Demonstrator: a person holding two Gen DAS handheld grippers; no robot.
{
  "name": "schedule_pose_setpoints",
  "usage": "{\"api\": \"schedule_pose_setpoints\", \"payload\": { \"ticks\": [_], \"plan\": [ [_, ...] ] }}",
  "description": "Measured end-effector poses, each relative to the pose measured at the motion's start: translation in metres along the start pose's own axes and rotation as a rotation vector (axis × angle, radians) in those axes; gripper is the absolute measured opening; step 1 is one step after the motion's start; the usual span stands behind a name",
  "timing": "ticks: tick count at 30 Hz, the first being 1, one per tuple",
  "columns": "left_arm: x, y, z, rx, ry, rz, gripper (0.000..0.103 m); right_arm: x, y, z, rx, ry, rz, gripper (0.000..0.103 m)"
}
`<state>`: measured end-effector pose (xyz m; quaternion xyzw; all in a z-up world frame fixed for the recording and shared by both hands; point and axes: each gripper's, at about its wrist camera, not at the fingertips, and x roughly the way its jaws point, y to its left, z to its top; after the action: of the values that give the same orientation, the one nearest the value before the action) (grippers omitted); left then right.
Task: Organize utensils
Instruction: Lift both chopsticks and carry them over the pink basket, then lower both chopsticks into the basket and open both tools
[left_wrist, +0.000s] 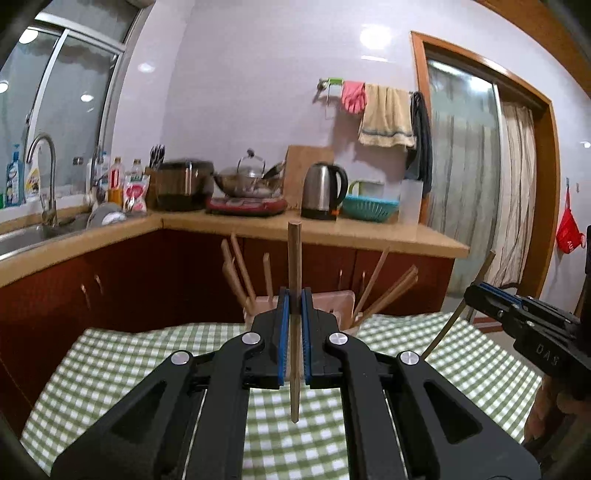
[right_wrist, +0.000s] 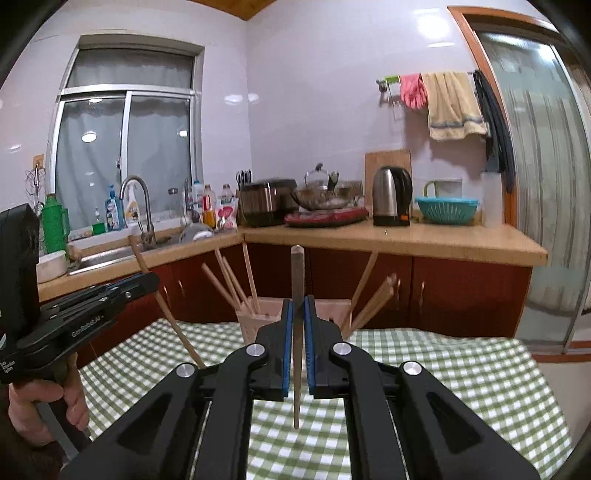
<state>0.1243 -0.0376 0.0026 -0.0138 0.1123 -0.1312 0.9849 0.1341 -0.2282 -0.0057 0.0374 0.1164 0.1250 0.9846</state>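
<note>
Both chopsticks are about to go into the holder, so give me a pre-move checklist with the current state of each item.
1. Left gripper shut on its chopstick: ok, held upright between the blue pads.
2. Right gripper shut on its chopstick: ok, also upright.
3. Pink chopstick holder upright on the checked tablecloth: ok.
4. Free room in the holder: cannot tell, the jaws hide its middle; other chopsticks lean outward on both sides.
5. Lower tips clear of the tablecloth: ok, both hang above it.
6. The two grippers apart from each other: ok.
</note>
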Motion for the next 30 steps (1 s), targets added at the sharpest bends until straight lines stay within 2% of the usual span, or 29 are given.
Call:
{"api": "schedule_pose_setpoints", "payload": {
  "ticks": [11,19,23,30],
  "plan": [
    [0.025,-0.015,0.055,0.05,-0.126,-0.021,0.007,0.022,-0.003,0.051,-0.039,-0.13,0.01,0.007],
    [0.056,-0.017,0.082,0.063,-0.202,0.002,0.007,0.047,-0.007,0.076,-0.061,-0.197,0.008,0.007],
    [0.075,-0.014,0.087,0.07,-0.207,0.025,0.007,0.061,-0.012,0.081,-0.059,-0.208,0.004,0.007],
    [0.108,-0.004,0.068,0.053,-0.141,0.052,0.007,0.089,-0.021,0.07,-0.047,-0.169,0.005,0.007]
  ]
}}
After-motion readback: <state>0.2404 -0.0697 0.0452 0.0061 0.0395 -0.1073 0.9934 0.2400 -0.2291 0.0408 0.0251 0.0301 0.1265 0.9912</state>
